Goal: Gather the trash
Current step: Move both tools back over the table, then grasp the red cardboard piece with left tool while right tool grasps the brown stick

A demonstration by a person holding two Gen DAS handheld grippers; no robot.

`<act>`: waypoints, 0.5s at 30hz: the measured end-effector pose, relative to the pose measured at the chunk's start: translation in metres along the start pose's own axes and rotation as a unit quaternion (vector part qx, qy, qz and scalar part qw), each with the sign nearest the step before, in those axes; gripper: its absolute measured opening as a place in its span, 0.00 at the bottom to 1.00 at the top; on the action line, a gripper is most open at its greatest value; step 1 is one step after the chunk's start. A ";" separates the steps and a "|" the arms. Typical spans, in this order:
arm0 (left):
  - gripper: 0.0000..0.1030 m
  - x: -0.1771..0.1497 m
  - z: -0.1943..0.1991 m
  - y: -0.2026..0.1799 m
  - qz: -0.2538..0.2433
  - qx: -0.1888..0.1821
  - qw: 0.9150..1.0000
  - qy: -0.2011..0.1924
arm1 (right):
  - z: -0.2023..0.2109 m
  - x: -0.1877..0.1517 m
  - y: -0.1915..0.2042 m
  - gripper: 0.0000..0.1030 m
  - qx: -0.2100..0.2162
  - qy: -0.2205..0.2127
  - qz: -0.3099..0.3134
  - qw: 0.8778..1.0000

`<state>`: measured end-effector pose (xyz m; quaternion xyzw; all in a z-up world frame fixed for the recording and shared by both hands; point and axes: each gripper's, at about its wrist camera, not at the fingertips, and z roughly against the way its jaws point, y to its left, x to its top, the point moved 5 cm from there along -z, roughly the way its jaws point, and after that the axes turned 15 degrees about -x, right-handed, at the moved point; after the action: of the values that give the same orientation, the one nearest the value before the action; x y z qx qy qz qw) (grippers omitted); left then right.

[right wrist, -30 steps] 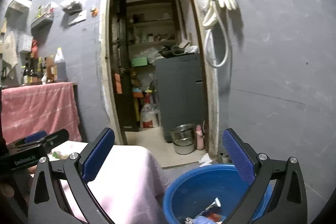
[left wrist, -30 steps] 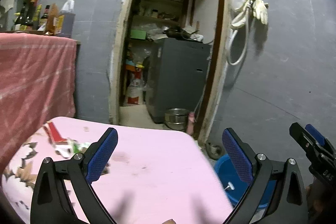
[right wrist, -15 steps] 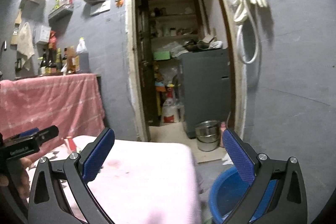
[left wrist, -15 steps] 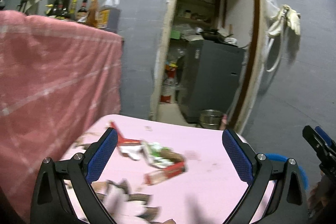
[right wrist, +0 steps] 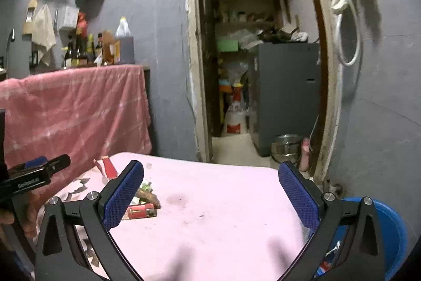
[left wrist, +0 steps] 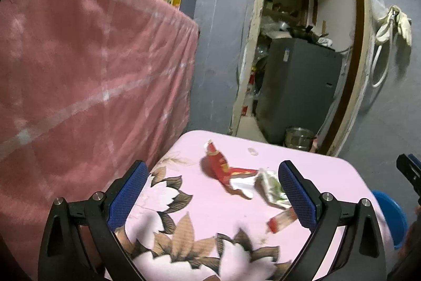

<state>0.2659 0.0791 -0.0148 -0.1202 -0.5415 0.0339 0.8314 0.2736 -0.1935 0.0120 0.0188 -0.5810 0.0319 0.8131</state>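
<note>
Trash lies on the pink flowered tablecloth [left wrist: 231, 212]: a red wrapper [left wrist: 219, 166], a white and green crumpled wrapper [left wrist: 272, 188] and a small red packet [left wrist: 280, 220]. My left gripper [left wrist: 210, 191] is open and empty above the cloth, the trash between and ahead of its fingers. In the right wrist view the red packet [right wrist: 140, 212] and a brown scrap [right wrist: 147, 195] lie by the left finger. My right gripper [right wrist: 210, 195] is open and empty over the table [right wrist: 223, 207]. A blue basin [right wrist: 394, 231] with some trash sits low at the right.
A pink checked cloth [left wrist: 79, 86] hangs over a counter at the left, with bottles [right wrist: 89, 49] on top. A doorway ahead opens on a grey cabinet [right wrist: 286, 91] and a steel pot [right wrist: 285, 146]. The basin also shows in the left wrist view [left wrist: 392, 215].
Both grippers have swung left from the blue basin toward the table. The trash on the cloth has come into view between the left fingers. Both stay open.
</note>
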 end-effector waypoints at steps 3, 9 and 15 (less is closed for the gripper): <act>0.94 -0.001 -0.010 0.008 0.005 -0.004 1.000 0.016 | -0.012 0.000 0.012 1.00 0.012 0.014 0.007 1.000; 0.94 0.000 -0.030 0.019 0.016 -0.012 0.999 0.041 | -0.045 -0.010 0.038 1.00 0.048 0.075 0.021 0.996; 0.94 -0.002 -0.048 0.026 0.027 -0.020 0.997 0.065 | -0.070 -0.030 0.066 0.84 0.075 0.140 0.056 0.986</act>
<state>0.3104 0.0958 -0.0413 -0.1534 -0.4836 0.0375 0.8609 0.3250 -0.1239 -0.0391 0.0424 -0.4575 0.1230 0.8796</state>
